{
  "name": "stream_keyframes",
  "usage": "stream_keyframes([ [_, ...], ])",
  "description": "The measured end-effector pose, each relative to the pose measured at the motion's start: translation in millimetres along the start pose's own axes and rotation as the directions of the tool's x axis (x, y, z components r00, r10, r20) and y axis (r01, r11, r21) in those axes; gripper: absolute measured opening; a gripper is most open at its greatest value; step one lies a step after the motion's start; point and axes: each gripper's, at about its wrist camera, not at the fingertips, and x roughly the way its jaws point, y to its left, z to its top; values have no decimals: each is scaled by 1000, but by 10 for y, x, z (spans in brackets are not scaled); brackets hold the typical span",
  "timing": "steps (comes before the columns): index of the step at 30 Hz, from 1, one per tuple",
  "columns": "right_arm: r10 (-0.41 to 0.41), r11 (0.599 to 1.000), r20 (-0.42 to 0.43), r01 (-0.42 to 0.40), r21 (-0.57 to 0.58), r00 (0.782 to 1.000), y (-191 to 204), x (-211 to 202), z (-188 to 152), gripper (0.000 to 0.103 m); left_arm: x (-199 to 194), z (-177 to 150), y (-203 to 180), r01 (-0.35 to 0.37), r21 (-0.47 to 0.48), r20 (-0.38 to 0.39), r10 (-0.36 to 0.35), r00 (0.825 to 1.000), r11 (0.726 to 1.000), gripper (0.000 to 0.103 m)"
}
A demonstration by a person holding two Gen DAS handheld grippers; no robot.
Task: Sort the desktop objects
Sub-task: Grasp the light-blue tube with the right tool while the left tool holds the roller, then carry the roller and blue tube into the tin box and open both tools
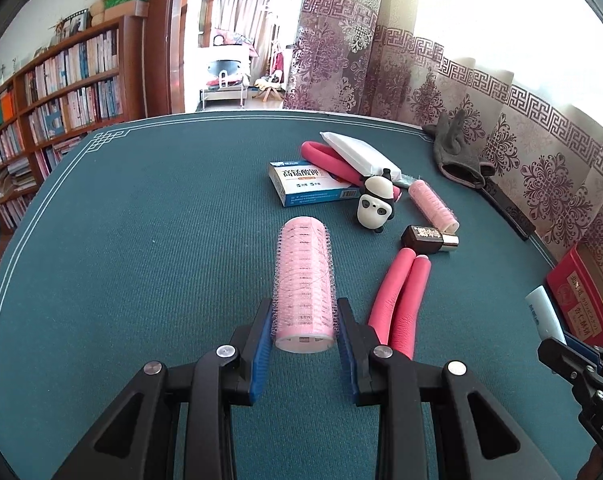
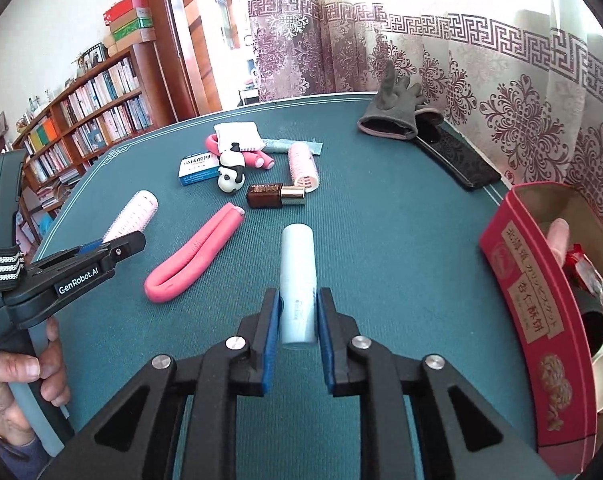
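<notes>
My left gripper (image 1: 304, 322) is shut on a pink hair roller (image 1: 304, 284), held above the green table mat (image 1: 141, 240). The same roller (image 2: 131, 216) and left gripper (image 2: 113, 246) show at the left of the right wrist view. My right gripper (image 2: 298, 314) is shut on a pale blue tube (image 2: 298, 280), also seen at the right edge of the left wrist view as the tube (image 1: 543, 312). On the mat lie a bent pink foam curler (image 2: 197, 252), a brown bottle (image 2: 275, 195), a panda figure (image 2: 231, 174), a medicine box (image 2: 197, 168) and a second pink roller (image 2: 303, 164).
A red open box (image 2: 541, 312) with several items inside stands at the right edge. A grey glove (image 2: 393, 114) and a black patterned strip (image 2: 457, 160) lie at the back right. Another pink curler (image 1: 329, 158) lies under a white packet (image 1: 361, 154). Bookshelves stand left, curtains behind.
</notes>
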Motion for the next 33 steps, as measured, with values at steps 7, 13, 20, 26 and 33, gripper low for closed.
stream_keyframes([
  [7, -21, 1000, 47, 20, 11, 999, -93, -297, -22, 21, -124, 14, -163, 9, 36, 26, -10, 1000, 999, 31],
  [13, -60, 997, 87, 56, 46, 994, -287, -524, -21, 21, -240, 24, -343, 20, 73, 44, -24, 999, 997, 31],
  [20, -137, 983, 114, 120, 142, 984, -725, -806, -94, 21, -264, -11, -615, 47, 118, 27, -51, 998, 992, 31],
  [26, -210, 956, 130, 175, 237, 969, -1195, -1023, -183, 21, -232, -34, -1032, 90, 194, -6, -90, 996, 977, 31],
  [33, -224, 926, 136, 167, 340, 965, -1661, -1077, -272, 21, -249, -14, -1645, 158, 293, -34, -155, 987, 943, 31],
])
